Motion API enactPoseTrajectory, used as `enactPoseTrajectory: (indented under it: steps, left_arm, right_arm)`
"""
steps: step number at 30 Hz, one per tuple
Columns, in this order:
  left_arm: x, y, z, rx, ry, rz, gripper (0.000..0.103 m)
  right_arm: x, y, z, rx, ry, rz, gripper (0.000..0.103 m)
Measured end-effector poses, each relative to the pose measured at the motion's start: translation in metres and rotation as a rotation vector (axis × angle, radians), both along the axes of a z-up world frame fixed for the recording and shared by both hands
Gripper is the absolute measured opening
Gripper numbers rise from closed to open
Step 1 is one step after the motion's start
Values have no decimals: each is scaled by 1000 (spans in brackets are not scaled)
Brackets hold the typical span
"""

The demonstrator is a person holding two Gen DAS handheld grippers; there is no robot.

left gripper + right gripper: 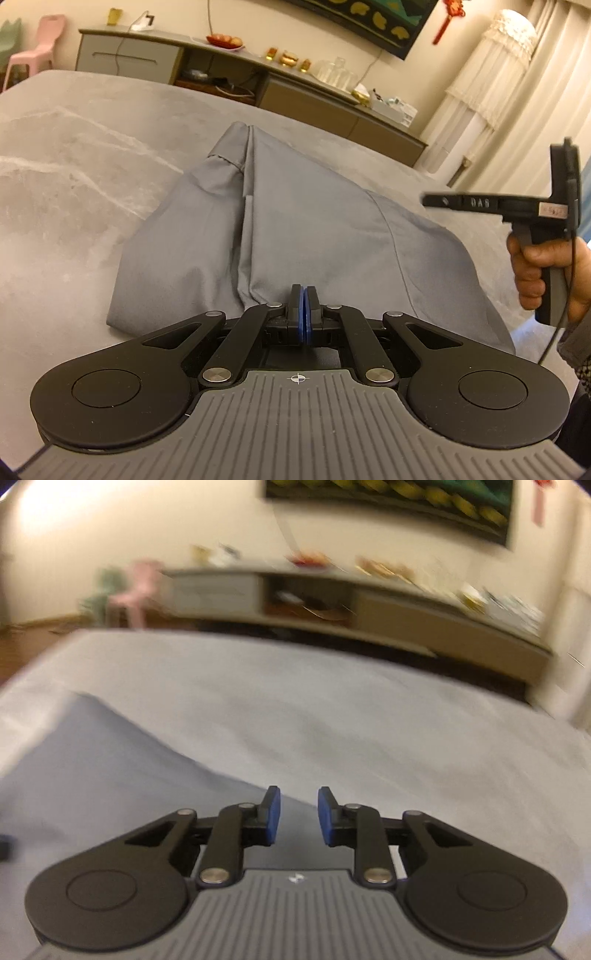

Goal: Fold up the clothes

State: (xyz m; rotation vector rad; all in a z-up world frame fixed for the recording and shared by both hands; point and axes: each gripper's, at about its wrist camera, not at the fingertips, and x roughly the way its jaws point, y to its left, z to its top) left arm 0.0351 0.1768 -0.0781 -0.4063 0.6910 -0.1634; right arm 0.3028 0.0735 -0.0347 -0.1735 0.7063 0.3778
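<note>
A grey garment (303,221) lies spread on the grey bed (74,155), with creases running from its far end toward me. My left gripper (304,291) sits at its near edge, blue pads pressed together with a pinch of the cloth drawn up to them. My right gripper (428,201) hovers above the garment's right side, carried by a hand (532,269). In the blurred right wrist view the right gripper (299,794) stands open with nothing between its fingers, over the garment's right edge (92,768) and the bed sheet (369,720).
Beyond the bed a long low sideboard (332,107) carries a fruit bowl, glasses and small items. A pink chair (37,48) stands at the back left, and a white lace-covered unit (491,74) is at the right. A cable hangs from the right gripper's handle.
</note>
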Motion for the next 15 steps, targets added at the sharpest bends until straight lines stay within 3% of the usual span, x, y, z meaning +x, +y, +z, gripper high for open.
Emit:
enactPoseTrajectory:
  steps: [1, 3, 4, 7, 8, 9, 10, 11, 14, 15]
  left_arm:
    - [0, 1, 0, -7, 2, 1, 0]
    - [0, 4, 1, -27, 6, 13, 0]
    - [0, 6, 1, -37, 7, 19, 0]
    - [-1, 11, 4, -67, 11, 39, 0]
    - [-6, 13, 8, -76, -1, 67, 16]
    - [-13, 15, 13, -84, -17, 92, 25]
    - [-21, 17, 19, -90, -35, 117, 37]
    - [-28, 19, 25, -85, -43, 141, 43]
    - [-41, 24, 27, -123, -16, 180, 46]
    - [-45, 25, 26, -144, 0, 187, 48]
  right_arm:
    - [-4, 8, 2, 9, -9, 42, 24]
    - [10, 18, -22, -65, 72, 63, 24]
    - [17, 12, -37, -106, 88, 20, 24]
    - [3, -3, -24, -102, 69, -16, 15]
    - [-11, -7, -15, -108, 47, -23, 15]
    - [-26, -11, -6, -108, 24, -24, 16]
    - [-51, -21, 5, -71, -7, 16, 20]
    - [-73, -29, 11, -38, -22, 46, 32]
    - [-139, -47, 8, -20, -58, 108, 47]
    - [-152, -51, 3, -19, -62, 97, 48]
